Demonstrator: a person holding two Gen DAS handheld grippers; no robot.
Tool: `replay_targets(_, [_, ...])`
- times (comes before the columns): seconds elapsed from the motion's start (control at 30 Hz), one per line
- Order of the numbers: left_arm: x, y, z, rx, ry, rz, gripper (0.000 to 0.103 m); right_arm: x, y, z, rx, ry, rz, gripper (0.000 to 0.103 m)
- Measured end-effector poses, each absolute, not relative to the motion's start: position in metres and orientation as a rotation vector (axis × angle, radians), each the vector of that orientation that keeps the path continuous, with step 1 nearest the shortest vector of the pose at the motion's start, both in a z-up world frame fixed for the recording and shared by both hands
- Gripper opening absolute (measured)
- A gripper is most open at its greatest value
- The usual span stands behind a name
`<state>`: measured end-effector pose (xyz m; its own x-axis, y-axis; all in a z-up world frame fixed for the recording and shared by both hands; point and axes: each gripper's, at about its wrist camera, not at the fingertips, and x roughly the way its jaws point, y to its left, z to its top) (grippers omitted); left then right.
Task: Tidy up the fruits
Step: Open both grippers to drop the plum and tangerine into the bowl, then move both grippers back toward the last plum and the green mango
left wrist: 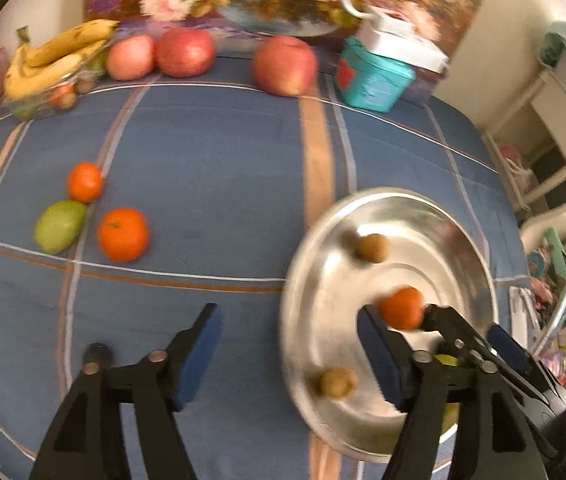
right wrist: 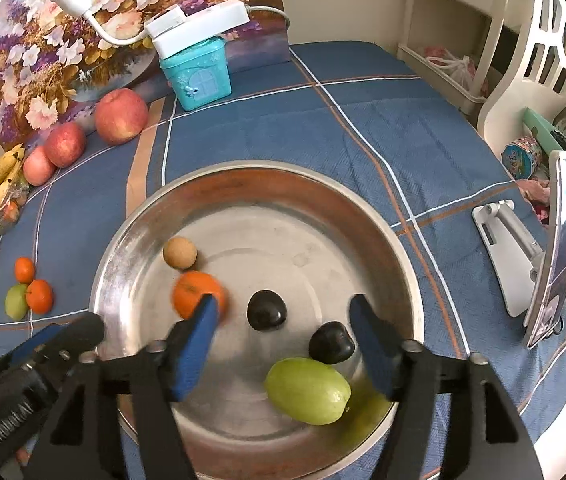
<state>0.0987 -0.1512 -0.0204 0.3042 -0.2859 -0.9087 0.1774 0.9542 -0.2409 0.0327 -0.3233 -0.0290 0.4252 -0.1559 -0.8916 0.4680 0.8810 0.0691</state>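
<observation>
A steel bowl [right wrist: 363, 208] sits on the blue cloth; it also shows in the left wrist view [left wrist: 443, 216]. It holds an orange [right wrist: 193, 294], a green mango [right wrist: 307, 390], two dark fruits [right wrist: 266, 310] and a tan round fruit [right wrist: 179, 253]. My right gripper [right wrist: 283, 344] is open above the bowl, empty. My left gripper [left wrist: 289, 354] is open at the bowl's left rim, empty. The orange [left wrist: 401, 307] lies between the two grippers' tips. Two oranges [left wrist: 123, 234] and a green mango [left wrist: 59, 226] lie on the cloth to the left.
Three red apples [left wrist: 285, 65] and a banana bunch [left wrist: 49, 58] sit at the back by a flower painting. A teal box [right wrist: 199, 74] with a white lamp base stands behind the bowl. A phone on a white stand [right wrist: 555, 256] is at the right.
</observation>
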Motion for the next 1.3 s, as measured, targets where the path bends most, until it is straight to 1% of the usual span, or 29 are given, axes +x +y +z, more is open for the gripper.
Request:
replay_targets(0.03, [0.101,-0.147,-0.021,-0.101,1.225,-0.292,0.083,0.033,-0.323,-0.029,0.324,1.068,-0.401,0.079])
replay_targets(0.07, [0.102,-0.143,-0.022,-0.099,1.224,-0.275,0.085,0.034,-0.322,-0.030,0.317,1.071,-0.403,0.083])
replay_targets(0.1, [0.104,-0.138,-0.023,-0.097,1.220,-0.252,0.090,0.034,-0.321,-0.030,0.312,1.071,-0.403,0.083])
replay_targets(0.13, [0.106,-0.131,-0.023,-0.095,1.213,-0.223,0.097,0.034,-0.320,-0.030,0.309,1.071,-0.402,0.084])
replay_targets(0.17, [0.107,-0.126,-0.023,-0.095,1.206,-0.204,0.101,0.034,-0.319,-0.030,0.307,1.070,-0.401,0.085])
replay_targets(0.2, [0.108,-0.117,-0.023,-0.094,1.194,-0.181,0.103,0.033,-0.318,-0.030,0.306,1.067,-0.400,0.091])
replay_targets(0.27, [0.110,-0.107,-0.023,-0.088,1.185,-0.147,0.103,0.034,-0.316,-0.030,0.302,1.059,-0.399,0.096])
replay_targets(0.77, [0.123,-0.006,-0.009,-0.119,1.154,-0.004,0.103,0.055,-0.270,-0.017,0.235,1.036,-0.325,0.096])
replay_targets(1.07, [0.120,0.039,-0.005,-0.134,1.162,0.012,0.103,0.074,-0.209,-0.008,0.183,1.041,-0.191,0.096])
replay_targets(1.3, [0.122,0.059,-0.015,-0.173,1.204,0.018,0.103,0.086,-0.161,-0.009,0.140,1.063,-0.088,0.096])
